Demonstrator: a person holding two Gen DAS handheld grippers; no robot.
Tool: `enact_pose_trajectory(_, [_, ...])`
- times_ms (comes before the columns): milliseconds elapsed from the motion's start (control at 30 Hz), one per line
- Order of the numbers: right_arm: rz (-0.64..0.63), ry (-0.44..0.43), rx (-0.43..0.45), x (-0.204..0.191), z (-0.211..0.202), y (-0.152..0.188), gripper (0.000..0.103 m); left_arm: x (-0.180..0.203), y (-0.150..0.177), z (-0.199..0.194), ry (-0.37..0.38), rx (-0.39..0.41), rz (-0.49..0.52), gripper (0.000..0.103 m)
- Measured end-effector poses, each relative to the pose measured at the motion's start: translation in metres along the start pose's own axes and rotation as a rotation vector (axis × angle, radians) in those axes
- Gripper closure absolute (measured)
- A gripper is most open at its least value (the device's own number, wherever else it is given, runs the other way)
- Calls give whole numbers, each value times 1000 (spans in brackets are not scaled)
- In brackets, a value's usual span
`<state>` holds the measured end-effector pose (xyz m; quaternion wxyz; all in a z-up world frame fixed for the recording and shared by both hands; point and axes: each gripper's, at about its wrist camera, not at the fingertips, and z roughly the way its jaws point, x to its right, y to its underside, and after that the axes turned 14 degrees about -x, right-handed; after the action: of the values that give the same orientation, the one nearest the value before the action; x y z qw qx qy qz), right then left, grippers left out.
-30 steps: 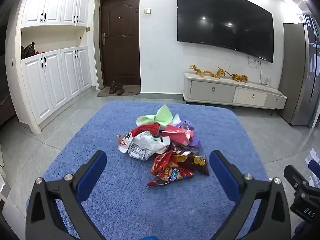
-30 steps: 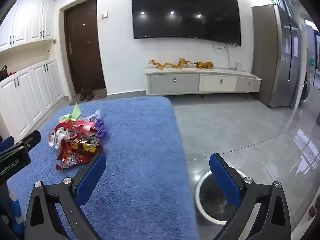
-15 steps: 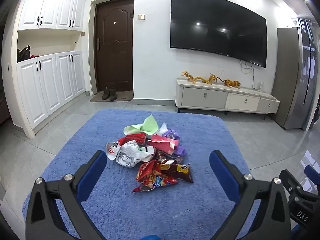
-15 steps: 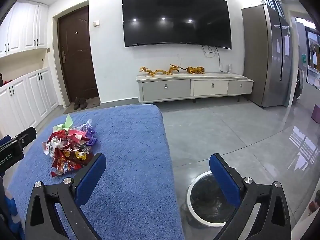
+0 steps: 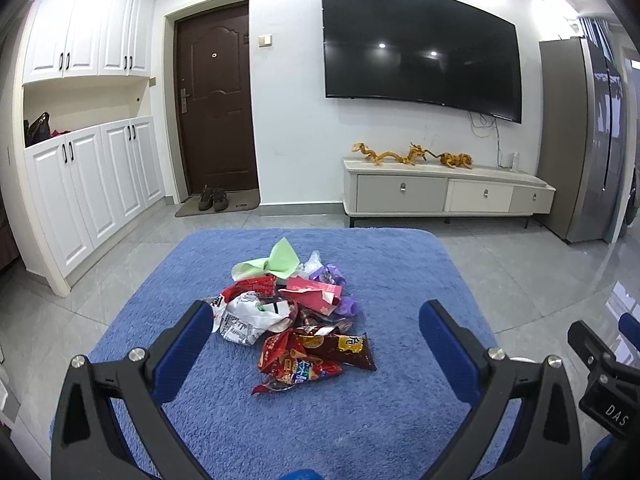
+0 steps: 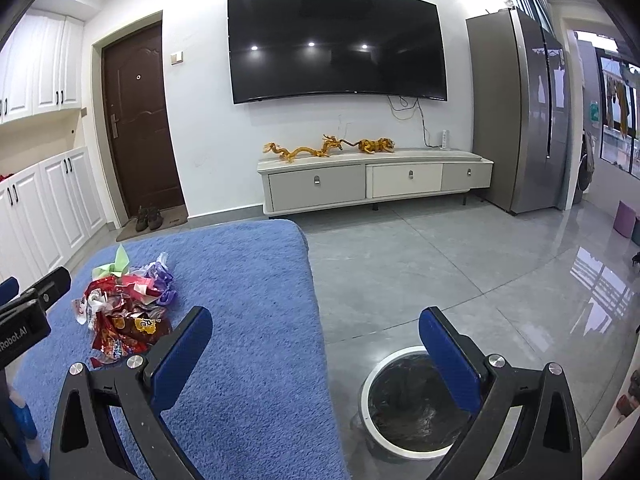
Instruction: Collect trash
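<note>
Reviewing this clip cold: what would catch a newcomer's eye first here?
Probably the heap of crumpled snack wrappers in the middle of the blue cloth, straight ahead of the open left gripper. Next, the white-rimmed bin on the grey floor just right of the cloth, below the open right gripper. The big dark TV dominates the back wall.

We stand in a white-walled room with a grey tiled floor (image 6: 440, 264) that shines with window light on the right. A large dark television (image 5: 420, 48) hangs on the wall above a low drawer cabinet (image 5: 444, 196) carrying golden dragon figures (image 5: 408, 156). Left of it we see a brown door (image 5: 216, 100), with shoes (image 5: 213, 198) on a mat. White cupboards (image 5: 88, 120) line the left wall, and a grey fridge (image 6: 516, 112) stands at right.
</note>
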<state>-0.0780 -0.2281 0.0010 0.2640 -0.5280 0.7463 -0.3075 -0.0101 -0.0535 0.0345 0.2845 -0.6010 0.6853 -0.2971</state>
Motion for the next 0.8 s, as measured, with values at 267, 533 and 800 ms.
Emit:
enact_pose_trajectory(267, [11,-19,16,5,3,0,0,9,-4,9,9,-25,47,0])
enact_pose_trajectory(533, [23,-11,24,10,7,0,0,9,-6,17,18,-20,53,0])
enact_pose_trajectory(800, [20,4,-1,8,12,-4,0,1,-12,25,36,-23,53,0])
